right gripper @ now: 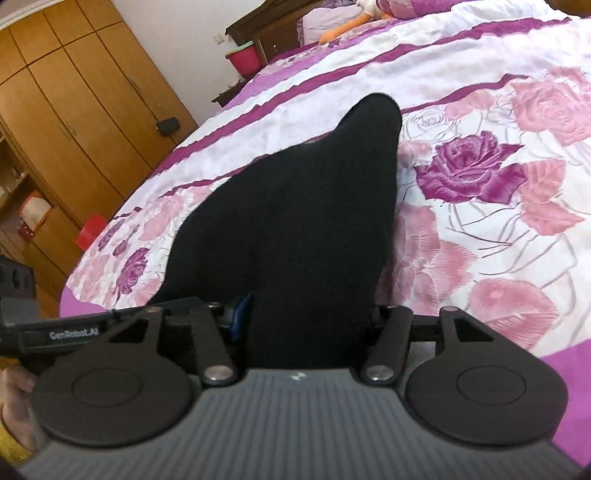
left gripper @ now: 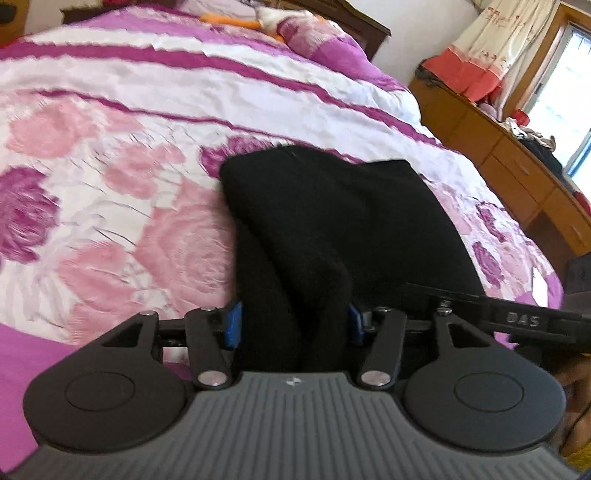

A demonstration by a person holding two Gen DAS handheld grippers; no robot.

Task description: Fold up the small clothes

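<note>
A black garment (left gripper: 332, 221) lies folded lengthwise on the floral quilt (left gripper: 110, 147), its near end rising in thick folds into my left gripper (left gripper: 293, 325). The blue pads (left gripper: 232, 326) stand apart on either side of that bunched cloth, flanking rather than pinching it, so the gripper is open. In the right wrist view the same garment (right gripper: 295, 203) tapers to a point far up the quilt (right gripper: 498, 110). Its near end fills my right gripper (right gripper: 306, 317), which is open too. One blue pad (right gripper: 243, 314) shows; cloth hides the other. The two grippers sit side by side.
A wooden dresser (left gripper: 517, 173) with clutter runs along the bed's right side under a curtained window (left gripper: 576, 85). A wooden wardrobe (right gripper: 74, 92) stands on the other side, with a red bucket (right gripper: 243, 59) by the headboard. An orange toy (right gripper: 340, 31) and pillows lie at the bed's head.
</note>
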